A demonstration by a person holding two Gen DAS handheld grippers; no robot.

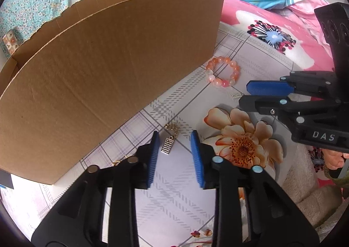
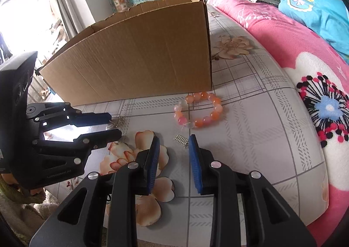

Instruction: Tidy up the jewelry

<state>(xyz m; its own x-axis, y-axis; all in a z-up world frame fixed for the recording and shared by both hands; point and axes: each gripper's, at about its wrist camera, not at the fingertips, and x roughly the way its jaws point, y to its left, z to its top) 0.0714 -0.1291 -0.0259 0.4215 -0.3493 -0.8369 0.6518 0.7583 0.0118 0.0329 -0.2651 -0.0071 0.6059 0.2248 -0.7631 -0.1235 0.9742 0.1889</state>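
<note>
A silver abacus-shaped pendant point(image 1: 167, 148) on a gold chain point(image 1: 172, 127) lies on the plaid bedsheet. My left gripper point(image 1: 174, 140) stands around it, jaws apart, with the pendant near the left pad and neither pad pressing it. An orange and pink bead bracelet point(image 1: 225, 83) point(image 2: 214, 114) lies beside the corner of the cardboard box point(image 1: 109, 72) point(image 2: 130, 61). A small silver ridged piece point(image 2: 180, 139) point(image 1: 236, 95) lies just ahead of my right gripper point(image 2: 174, 141) point(image 1: 246, 94), which is open with a gap and holds nothing. The left gripper point(image 2: 114, 125) shows at the left of the right wrist view.
The open box stands tall along the far left of the sheet. A pink flowered blanket point(image 2: 294, 54) and a blue garment point(image 2: 316, 13) pile up at the right. A hand point(image 1: 336, 159) holds the right gripper's handle. A fleecy cream cover point(image 1: 305, 192) lies at the near edge.
</note>
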